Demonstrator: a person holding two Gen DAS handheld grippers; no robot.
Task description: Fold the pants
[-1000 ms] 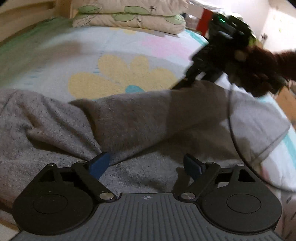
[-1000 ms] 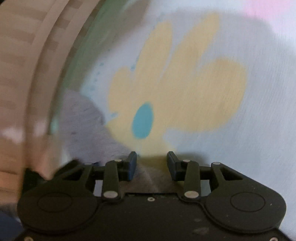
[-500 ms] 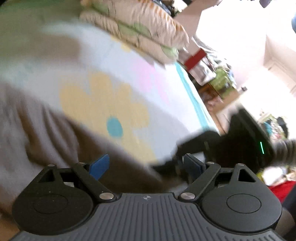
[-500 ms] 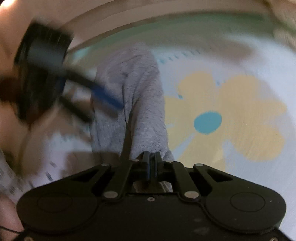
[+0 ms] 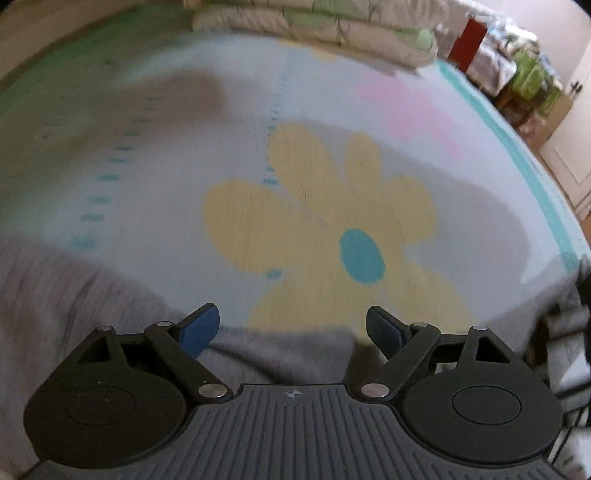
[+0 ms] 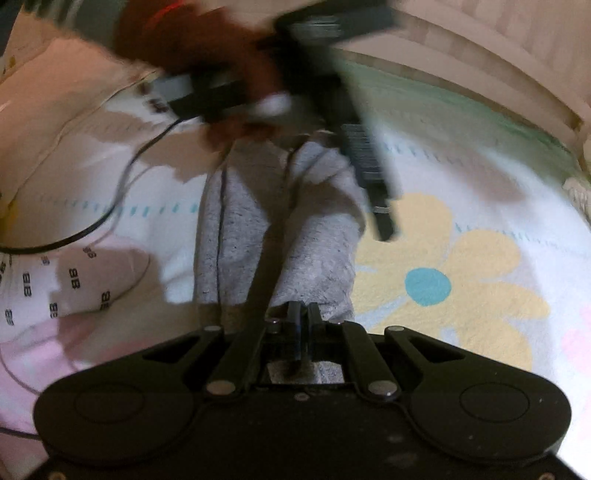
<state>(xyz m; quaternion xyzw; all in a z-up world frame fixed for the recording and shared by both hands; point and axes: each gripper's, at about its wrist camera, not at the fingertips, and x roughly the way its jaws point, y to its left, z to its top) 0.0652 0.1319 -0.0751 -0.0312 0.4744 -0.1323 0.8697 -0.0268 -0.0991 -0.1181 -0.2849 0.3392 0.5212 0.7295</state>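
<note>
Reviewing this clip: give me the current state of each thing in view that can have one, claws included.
Left claw: open, nothing between the fingers, over the grey fabric.
Right claw: shut on the pants.
Grey pants: unfolded, one end pinched by the right claw, the rest lying on the bed.
Flower-print bedspread: spread flat.
Pillows: stacked at the far end.

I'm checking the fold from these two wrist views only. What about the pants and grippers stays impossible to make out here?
- Left wrist view: the gray pants are motion-blurred and run under the left gripper; their full shape is hidden.
- Right wrist view: the right gripper looks shut on fabric; its body hides the pinch.
- Right wrist view: the hand above is blurred.
</note>
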